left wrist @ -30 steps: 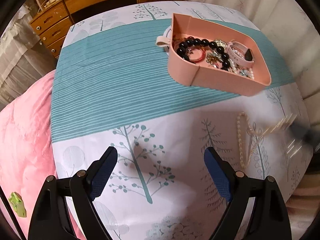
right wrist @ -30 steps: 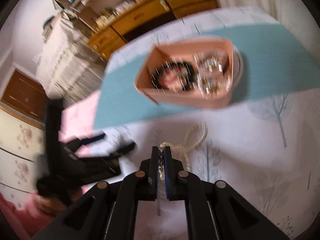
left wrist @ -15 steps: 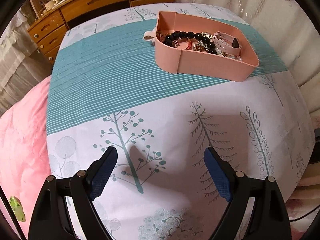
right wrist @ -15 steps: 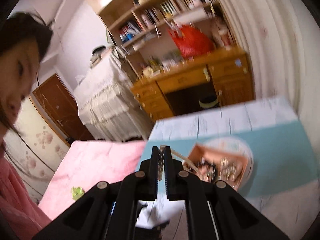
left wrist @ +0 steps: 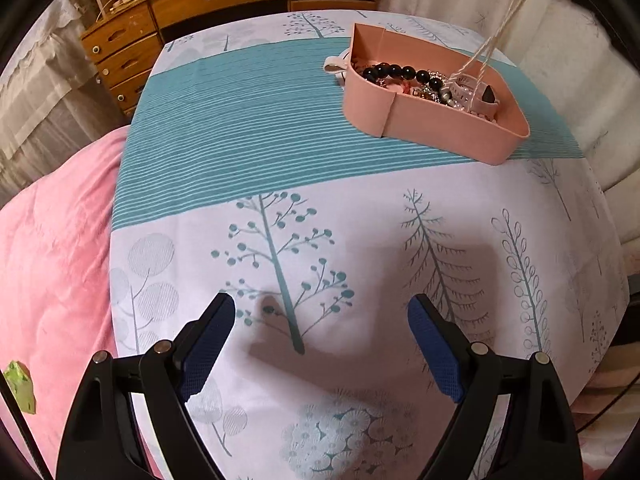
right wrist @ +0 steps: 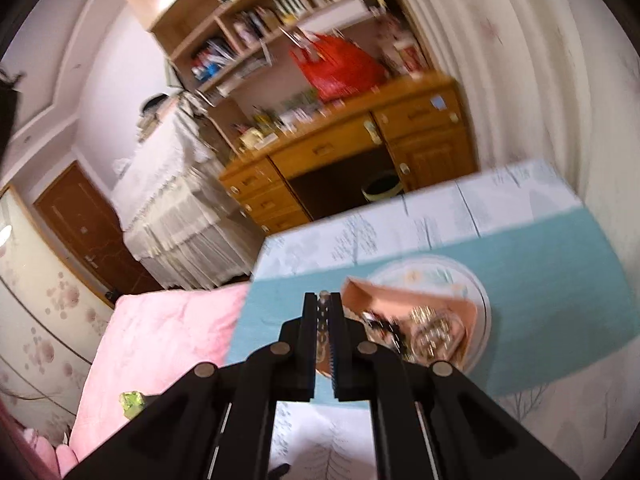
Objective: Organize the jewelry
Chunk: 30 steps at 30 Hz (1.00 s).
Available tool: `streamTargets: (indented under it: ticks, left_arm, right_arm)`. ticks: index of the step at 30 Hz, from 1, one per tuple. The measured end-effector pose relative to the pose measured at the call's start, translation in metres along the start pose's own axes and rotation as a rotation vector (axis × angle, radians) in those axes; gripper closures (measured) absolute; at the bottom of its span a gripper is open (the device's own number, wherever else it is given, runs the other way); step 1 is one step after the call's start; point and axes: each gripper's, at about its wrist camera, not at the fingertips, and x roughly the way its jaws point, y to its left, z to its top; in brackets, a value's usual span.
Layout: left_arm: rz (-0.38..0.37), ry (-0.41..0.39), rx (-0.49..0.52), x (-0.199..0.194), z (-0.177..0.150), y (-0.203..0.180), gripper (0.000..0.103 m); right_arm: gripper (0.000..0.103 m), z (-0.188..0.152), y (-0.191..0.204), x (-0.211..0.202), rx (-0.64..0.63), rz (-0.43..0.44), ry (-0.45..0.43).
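The right gripper (right wrist: pixel 324 304) has its jaws pinched on a light, limp pearl necklace (left wrist: pixel 494 40), best held mid-strand, dangling into the pink tray (left wrist: pixel 440 128) at the bed's far right, while the left gripper (left wrist: pixel 320 316) gapes wide, empty.

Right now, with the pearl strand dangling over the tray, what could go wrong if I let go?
1. The pale pearl necklace hangs slanted from the right hand-held gripper near the pink plastic tray's far rim; part could spill over it.
2. It could tangle with the black bead bracelet and trinkets already inside.
3. The right wrist view is blurred, so aim is uncertain.
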Motion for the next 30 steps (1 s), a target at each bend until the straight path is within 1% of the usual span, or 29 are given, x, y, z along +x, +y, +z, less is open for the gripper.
streamTargets:
  ticks: [2,6,8,10,13,14,15,16,17,18,20,22,23,26,28,30]
  left_arm:
    - [0.012,-0.001,0.006,-0.002,-0.004,-0.001,0.016]
    - [0.022,0.004,-0.001,-0.005,-0.012,-0.006,0.016]
    - [0.038,0.007,-0.002,-0.008,-0.015,-0.009,0.016]
    - [0.060,-0.004,0.002,-0.018,-0.015,-0.013,0.016]
    - [0.096,-0.053,0.005,-0.041,-0.011,-0.020,0.016]
    - [0.103,-0.066,0.000,-0.049,-0.010,-0.022,0.016]
    - [0.109,-0.077,-0.008,-0.057,-0.009,-0.026,0.016]
    - [0.111,-0.090,-0.021,-0.067,-0.007,-0.029,0.016]
    - [0.106,-0.104,-0.041,-0.077,-0.008,-0.033,0.016]
    - [0.096,-0.115,-0.060,-0.085,-0.008,-0.036,0.016]
    - [0.062,-0.137,-0.107,-0.101,-0.009,-0.047,0.016]
    - [0.040,-0.151,-0.141,-0.116,-0.011,-0.058,0.016]
    - [0.036,-0.160,-0.145,-0.122,-0.012,-0.065,0.016]
    - [0.027,-0.196,-0.129,-0.142,-0.015,-0.089,0.016]
    - [0.011,-0.201,-0.109,-0.153,-0.014,-0.105,0.015]
    - [-0.031,-0.192,-0.099,-0.166,-0.014,-0.121,0.014]
  right_arm:
    - [0.098,-0.009,-0.010,0.011,0.027,-0.018,0.034]
    - [0.098,-0.024,-0.025,0.029,0.067,-0.069,0.070]
    - [0.098,-0.031,-0.034,0.038,0.094,-0.096,0.107]
    - [0.095,-0.035,-0.043,0.045,0.139,-0.106,0.160]
    - [0.089,-0.039,-0.049,0.040,0.188,-0.097,0.192]
    - [0.080,-0.042,-0.051,0.035,0.192,-0.103,0.205]
    - [0.067,-0.044,-0.051,0.029,0.191,-0.110,0.213]
    - [0.061,-0.048,-0.052,0.019,0.187,-0.114,0.219]
    - [0.049,-0.051,-0.052,0.012,0.180,-0.120,0.228]
    - [0.039,-0.055,-0.054,0.004,0.175,-0.130,0.241]
    - [0.032,-0.066,-0.059,-0.019,0.159,-0.151,0.274]
    - [0.028,-0.080,-0.066,-0.043,0.141,-0.186,0.300]
    - [0.023,-0.088,-0.071,-0.056,0.132,-0.206,0.311]
    - [0.015,-0.115,-0.087,-0.098,0.124,-0.284,0.327]
    - [0.013,-0.129,-0.096,-0.123,0.135,-0.307,0.327]
    - [0.013,-0.141,-0.106,-0.149,0.174,-0.313,0.314]
